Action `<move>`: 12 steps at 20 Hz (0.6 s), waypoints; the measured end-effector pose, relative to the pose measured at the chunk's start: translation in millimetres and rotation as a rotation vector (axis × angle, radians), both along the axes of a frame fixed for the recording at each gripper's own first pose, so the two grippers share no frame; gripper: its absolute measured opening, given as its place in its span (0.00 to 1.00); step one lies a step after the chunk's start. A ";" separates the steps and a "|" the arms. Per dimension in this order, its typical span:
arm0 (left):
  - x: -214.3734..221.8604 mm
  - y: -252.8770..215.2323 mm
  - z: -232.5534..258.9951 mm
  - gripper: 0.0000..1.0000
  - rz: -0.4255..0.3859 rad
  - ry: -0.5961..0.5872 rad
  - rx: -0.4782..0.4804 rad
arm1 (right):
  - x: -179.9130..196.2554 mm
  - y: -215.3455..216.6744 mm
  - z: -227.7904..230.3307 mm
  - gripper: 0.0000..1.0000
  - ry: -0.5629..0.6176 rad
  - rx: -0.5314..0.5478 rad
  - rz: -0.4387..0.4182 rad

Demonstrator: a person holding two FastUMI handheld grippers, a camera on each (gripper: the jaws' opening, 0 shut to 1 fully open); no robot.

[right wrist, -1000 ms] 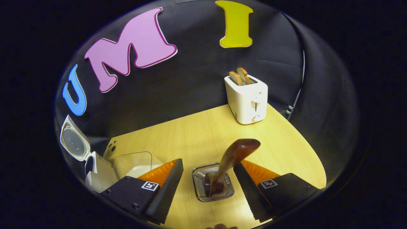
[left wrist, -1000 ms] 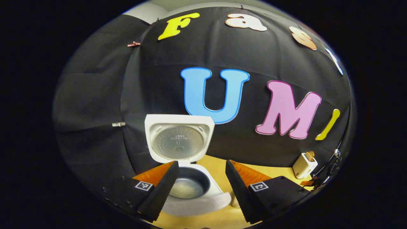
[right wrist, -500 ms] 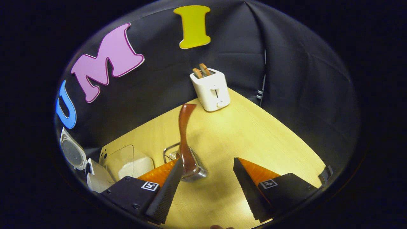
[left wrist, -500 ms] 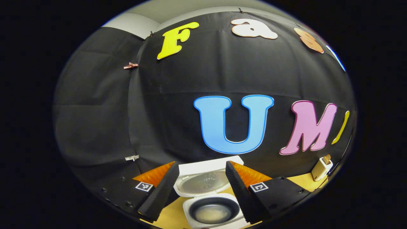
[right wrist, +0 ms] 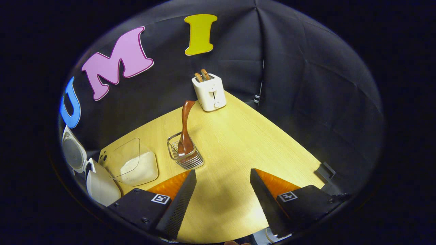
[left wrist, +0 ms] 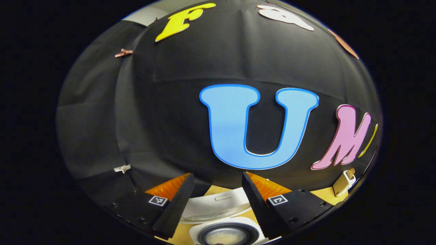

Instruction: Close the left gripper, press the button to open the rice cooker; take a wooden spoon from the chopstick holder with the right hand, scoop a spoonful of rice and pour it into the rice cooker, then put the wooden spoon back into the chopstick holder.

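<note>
The white rice cooker (left wrist: 229, 232) stands open below my left gripper (left wrist: 218, 199), its lid (left wrist: 218, 206) raised and pale rice in the dark inner pot. My left gripper is open with nothing between its fingers. In the right gripper view the same cooker (right wrist: 98, 185) sits at the far left with its lid (right wrist: 72, 153) up. A dark wooden spoon (right wrist: 185, 127) stands upright in the wire chopstick holder (right wrist: 185, 158) on the table. My right gripper (right wrist: 223, 195) is open, pulled back from the holder, holding nothing. A clear container of rice (right wrist: 134, 166) sits between cooker and holder.
A white toaster (right wrist: 208, 92) with two slices of bread stands at the far end of the yellow wooden table (right wrist: 245, 143); it appears small in the left gripper view as the toaster (left wrist: 344, 182). Black cloth walls enclose the table. A small dark object (right wrist: 325, 170) lies at the table's right edge.
My right gripper has backed away from the holder, leaving the spoon standing in it. My left gripper has moved closer over the open cooker, tilting up toward the wall.
</note>
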State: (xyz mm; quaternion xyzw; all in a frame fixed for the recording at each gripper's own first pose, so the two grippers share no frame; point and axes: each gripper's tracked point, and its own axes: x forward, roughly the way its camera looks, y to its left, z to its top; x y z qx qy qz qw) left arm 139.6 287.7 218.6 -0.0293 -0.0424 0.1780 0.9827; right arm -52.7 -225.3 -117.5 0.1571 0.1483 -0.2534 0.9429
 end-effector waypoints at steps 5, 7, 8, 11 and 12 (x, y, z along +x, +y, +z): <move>44.6 8.9 -35.9 0.94 -0.082 0.118 -0.084 | -17.4 21.4 -2.3 0.99 -0.009 -0.017 -0.010; 49.2 12.3 -44.8 0.95 -0.075 0.138 -0.101 | -19.8 31.3 -8.5 0.99 -0.017 -0.006 -0.004; 48.8 7.7 -45.5 0.96 -0.080 0.149 -0.105 | -21.1 35.2 -12.2 0.99 -0.017 -0.001 0.002; 41.0 -2.0 -52.3 0.96 -0.112 0.190 -0.152 | -15.3 40.8 -19.1 0.99 -0.008 0.003 0.025; 35.3 -7.7 -57.3 0.97 -0.120 0.204 -0.170 | -10.7 42.1 -18.3 0.99 -0.011 0.006 0.035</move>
